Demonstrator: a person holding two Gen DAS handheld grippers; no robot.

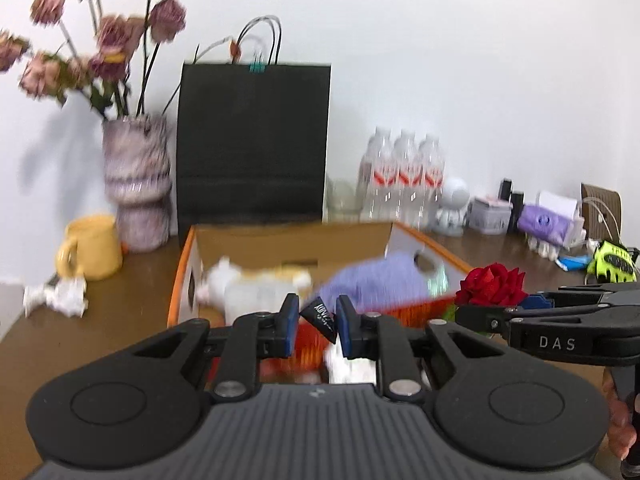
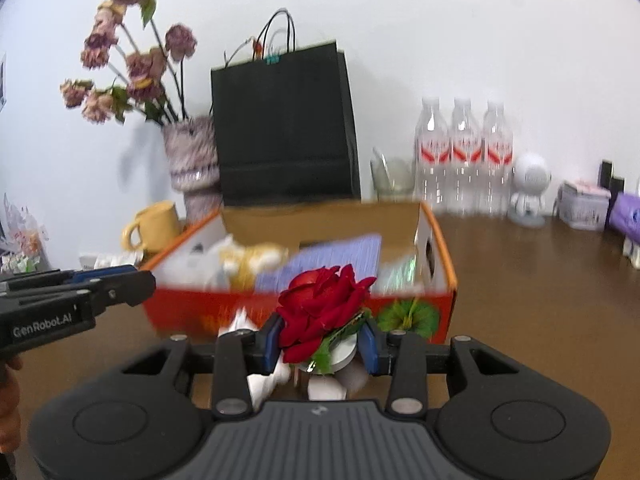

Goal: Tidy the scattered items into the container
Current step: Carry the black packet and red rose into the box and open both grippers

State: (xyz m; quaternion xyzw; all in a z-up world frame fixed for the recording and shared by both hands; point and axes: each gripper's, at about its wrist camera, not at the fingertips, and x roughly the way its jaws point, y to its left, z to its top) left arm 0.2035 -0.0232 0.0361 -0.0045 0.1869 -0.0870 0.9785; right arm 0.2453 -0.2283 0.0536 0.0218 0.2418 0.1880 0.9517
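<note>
Between my left gripper's (image 1: 318, 330) blue pads sits a small black packet (image 1: 320, 317) with white lettering, pinched at its corner, just in front of the orange cardboard box (image 1: 182, 276). Inside that box I see a purple cloth (image 1: 372, 280) and a white and yellow plush toy (image 1: 256, 280). My right gripper (image 1: 496, 312) comes in from the right, carrying a red rose (image 1: 492, 284).

From the right wrist, my right gripper (image 2: 322, 340) is clamped on the red rose (image 2: 320, 304) and its round white base (image 2: 340, 350), just before the box's (image 2: 444, 240) near wall. Crumpled white paper (image 2: 264, 384) lies on the brown table (image 2: 540, 280) beneath. My left gripper (image 2: 100, 284) shows at the left edge.
</note>
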